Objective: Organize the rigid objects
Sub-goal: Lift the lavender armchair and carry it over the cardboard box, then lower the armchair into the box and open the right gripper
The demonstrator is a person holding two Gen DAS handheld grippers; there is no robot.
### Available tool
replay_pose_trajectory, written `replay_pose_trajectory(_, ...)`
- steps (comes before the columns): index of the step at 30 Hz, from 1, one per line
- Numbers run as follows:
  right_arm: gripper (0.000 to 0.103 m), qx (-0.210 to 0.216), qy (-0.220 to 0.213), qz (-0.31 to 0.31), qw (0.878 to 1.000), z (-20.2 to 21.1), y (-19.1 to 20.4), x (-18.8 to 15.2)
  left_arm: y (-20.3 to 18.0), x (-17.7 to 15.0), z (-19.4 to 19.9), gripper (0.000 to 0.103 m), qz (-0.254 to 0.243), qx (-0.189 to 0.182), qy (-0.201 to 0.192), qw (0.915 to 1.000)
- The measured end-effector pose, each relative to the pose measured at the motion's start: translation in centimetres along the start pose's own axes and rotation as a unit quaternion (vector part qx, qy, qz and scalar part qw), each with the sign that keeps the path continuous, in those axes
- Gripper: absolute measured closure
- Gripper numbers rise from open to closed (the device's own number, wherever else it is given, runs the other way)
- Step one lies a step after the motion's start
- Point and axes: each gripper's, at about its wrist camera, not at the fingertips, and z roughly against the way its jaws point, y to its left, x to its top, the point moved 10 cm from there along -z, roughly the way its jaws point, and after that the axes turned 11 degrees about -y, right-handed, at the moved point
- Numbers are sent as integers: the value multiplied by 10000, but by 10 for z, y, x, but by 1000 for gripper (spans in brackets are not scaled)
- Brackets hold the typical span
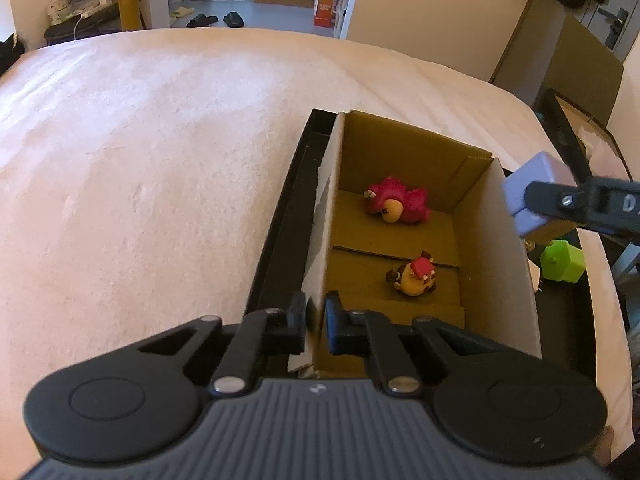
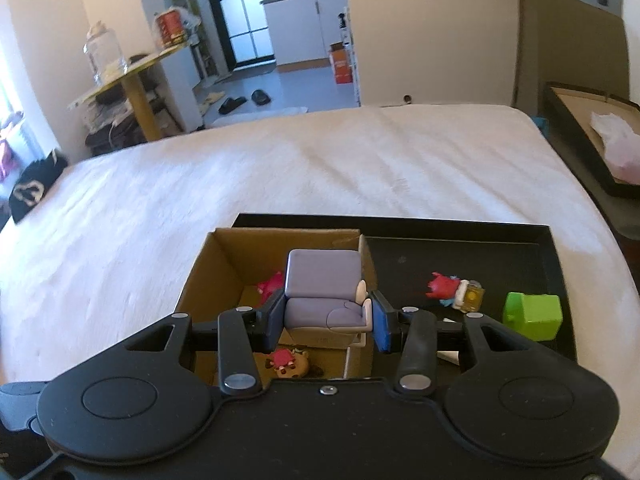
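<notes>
On the white bed (image 2: 280, 168) lies a black tray (image 2: 460, 232), and at its left end stands an open cardboard box (image 1: 400, 148). At the lower middle of the left wrist view, the left gripper (image 1: 316, 320) has its fingers clamped on the box's near left wall. That view looks straight into the box: a pink plush-like figure (image 1: 396, 204) lies at the far end and a small yellow figure with a red cap (image 1: 414, 276) nearer.

At the centre of the right wrist view, the right gripper (image 2: 326, 322) holds a lilac toy armchair (image 2: 320, 296) between its fingers, above the box; the chair hides most of the pink figure. This view alone shows the tray's right part, with a red-and-blue figure (image 2: 452, 290) and a whole green block toy (image 2: 532, 314). From the left wrist, the block is partly cut off behind the box wall, and the armchair shows only as a lilac corner at the right edge.
</notes>
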Motion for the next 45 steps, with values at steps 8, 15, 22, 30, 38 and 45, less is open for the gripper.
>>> replay_pose_trajectory(8,60,18,184,530,9984,-23,19,-4,4,0,1,94,120,-92,-43,9999)
replay_pose_trajectory(15,59,-198,0,810,9965,-30,19,5,4,0,2,92,207,-281,-56,9994)
replay_pose_trajectory(22,59,-306,40,566,9979,-8,1,-1,4,1,2,93,209,-228,-35,9995)
replay_pose_trajectory(30,59,-463,128,244,9985,7,-31,-11,2,0,3,93,54,-180,-61,9998)
replay_pose_trajectory(38,57,-610,106,-2,9981,19,-62,-21,0,-1,4,91,-89,-26,-62,9999)
replay_pose_trajectory(45,44,-853,-9,-251,9960,23,-91,-34,-1,-1,5,89,-310,196,-65,9993)
